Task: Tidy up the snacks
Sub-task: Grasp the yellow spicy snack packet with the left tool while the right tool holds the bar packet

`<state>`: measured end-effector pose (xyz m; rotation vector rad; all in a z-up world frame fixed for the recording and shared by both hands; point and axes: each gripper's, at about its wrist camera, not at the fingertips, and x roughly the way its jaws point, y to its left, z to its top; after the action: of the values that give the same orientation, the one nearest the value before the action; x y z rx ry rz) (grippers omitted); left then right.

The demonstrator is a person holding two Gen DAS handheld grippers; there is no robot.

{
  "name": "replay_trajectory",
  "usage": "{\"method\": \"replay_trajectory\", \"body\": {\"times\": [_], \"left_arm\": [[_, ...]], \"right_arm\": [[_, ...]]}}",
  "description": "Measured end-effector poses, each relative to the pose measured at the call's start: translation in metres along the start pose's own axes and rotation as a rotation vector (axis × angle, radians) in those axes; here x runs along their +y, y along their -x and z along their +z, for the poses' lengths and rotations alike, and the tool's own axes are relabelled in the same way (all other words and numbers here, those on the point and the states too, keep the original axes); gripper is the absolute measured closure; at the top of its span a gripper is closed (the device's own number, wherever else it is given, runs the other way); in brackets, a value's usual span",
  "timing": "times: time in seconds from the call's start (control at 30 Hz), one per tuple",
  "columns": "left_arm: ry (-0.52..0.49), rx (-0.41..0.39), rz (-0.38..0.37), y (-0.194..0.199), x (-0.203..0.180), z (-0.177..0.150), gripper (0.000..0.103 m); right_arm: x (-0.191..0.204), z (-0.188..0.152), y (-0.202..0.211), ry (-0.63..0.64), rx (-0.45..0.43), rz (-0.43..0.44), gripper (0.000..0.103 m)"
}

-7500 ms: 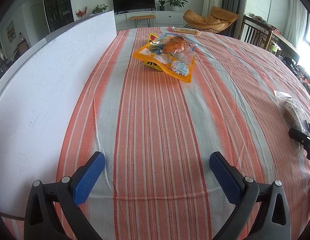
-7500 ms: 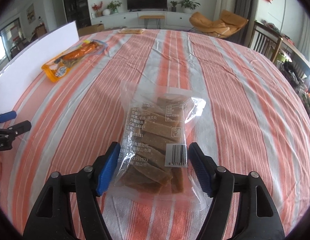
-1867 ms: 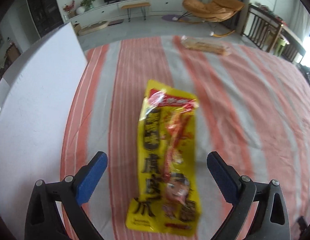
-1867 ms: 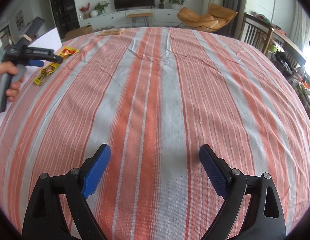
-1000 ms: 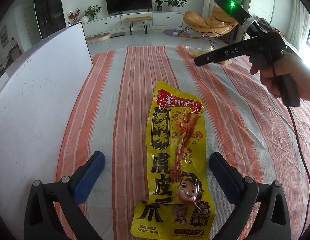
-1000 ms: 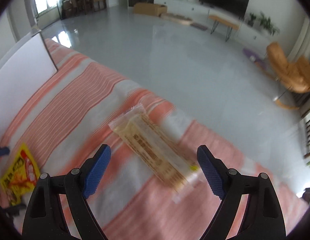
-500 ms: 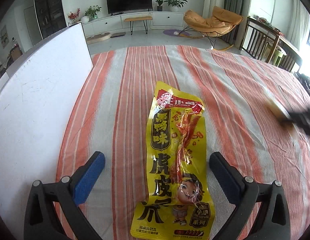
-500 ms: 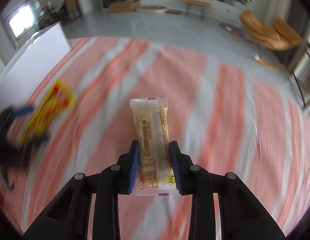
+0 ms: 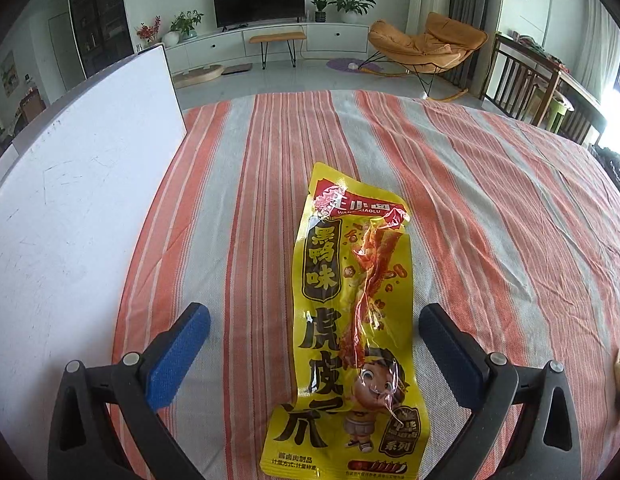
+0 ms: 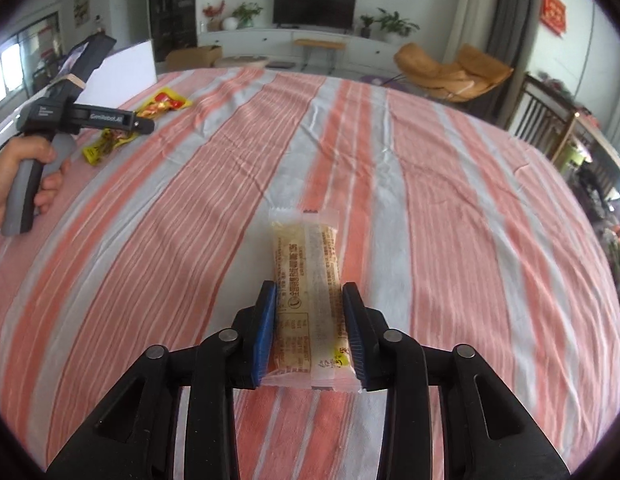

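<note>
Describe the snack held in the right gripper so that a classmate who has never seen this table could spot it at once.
On the orange-and-grey striped tablecloth, find the right gripper near the front edge. Clamped between its blue pads is a clear-wrapped pale beige bar. The only other snack, the yellow packet, lies by the left gripper.

The tablecloth is a woven, matt cloth in orange and grey stripes, creased here and there, and on it lies the yellow snack packet, a glossy, crinkled plastic film with a clear window. Beside the tablecloth's left edge the white board looks smooth and matt, with faint scuff marks. The right gripper is matt black plastic with rough-textured blue pads and small bright metal pins, pressed against the pale wafer pack, a thin translucent plastic wrapper with a soft sheen.
</note>
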<state>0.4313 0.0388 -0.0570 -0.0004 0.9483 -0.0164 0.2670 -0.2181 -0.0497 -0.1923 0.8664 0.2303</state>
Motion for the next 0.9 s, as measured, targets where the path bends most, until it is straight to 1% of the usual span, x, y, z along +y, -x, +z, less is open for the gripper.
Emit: {"method": "replay_trajectory", "body": {"times": [0.03,0.1,0.13,0.17,0.2,0.23,0.27,0.33,0.37,0.43,0.47,0.5,0.53,0.6,0.7,0.8,0.87,0.9], "left_arm": [[0.0,-0.001,0.0,0.0,0.0,0.0,0.0],[0.0,0.0,0.0,0.0,0.0,0.0,0.0],[0.0,0.0,0.0,0.0,0.0,0.0,0.0],[-0.001,0.0,-0.001,0.0,0.0,0.0,0.0],[-0.003,-0.001,-0.003,0.0,0.0,-0.001,0.0],[-0.011,0.0,-0.008,0.001,-0.001,-0.001,0.0],[-0.02,0.001,-0.012,0.001,-0.002,-0.002,0.0],[-0.042,0.011,-0.021,0.002,-0.007,-0.003,0.0],[-0.052,0.019,-0.027,0.003,-0.009,-0.004,0.002],[-0.074,0.015,-0.051,0.009,-0.014,-0.005,0.024],[-0.092,0.002,-0.064,0.015,-0.019,-0.005,0.052],[-0.09,0.008,-0.067,0.017,-0.022,-0.006,0.052],[-0.082,0.009,-0.073,0.02,-0.024,-0.009,0.053],[-0.096,-0.002,-0.081,0.028,-0.028,-0.021,0.053],[-0.089,-0.002,-0.109,0.056,-0.038,-0.055,0.056],[-0.08,0.003,-0.146,0.1,-0.057,-0.112,0.057],[-0.061,-0.003,-0.159,0.123,-0.067,-0.143,0.057],[-0.042,-0.002,-0.17,0.137,-0.073,-0.165,0.056]], "right_arm": [[-0.001,0.0,-0.002,-0.004,0.011,-0.008,0.059],[-0.008,-0.003,-0.002,-0.03,0.014,-0.014,0.044],[-0.013,-0.003,-0.004,-0.053,0.02,-0.021,0.039],[-0.017,-0.005,-0.003,-0.074,0.025,-0.021,0.032],[-0.024,-0.005,-0.006,-0.114,0.036,-0.005,0.029],[-0.03,-0.007,-0.005,-0.141,0.038,0.014,0.028],[-0.031,-0.01,-0.002,-0.15,0.035,0.015,0.028],[-0.029,-0.01,-0.002,-0.139,0.038,0.003,0.028],[-0.028,-0.01,-0.002,-0.139,0.038,0.003,0.028],[-0.03,-0.011,-0.001,-0.146,0.036,0.004,0.03],[-0.03,-0.011,0.0,-0.146,0.034,0.0,0.037],[-0.03,-0.011,0.002,-0.149,0.026,0.0,0.059],[-0.031,-0.012,0.005,-0.151,0.014,0.001,0.072],[-0.032,-0.014,0.008,-0.154,0.012,0.008,0.072],[-0.033,-0.027,0.02,-0.208,0.006,0.064,0.072],[-0.028,-0.041,0.034,-0.22,0.011,0.084,0.072],[-0.026,-0.05,0.042,-0.233,0.014,0.09,0.072],[-0.025,-0.055,0.047,-0.243,0.017,0.088,0.072]]}}
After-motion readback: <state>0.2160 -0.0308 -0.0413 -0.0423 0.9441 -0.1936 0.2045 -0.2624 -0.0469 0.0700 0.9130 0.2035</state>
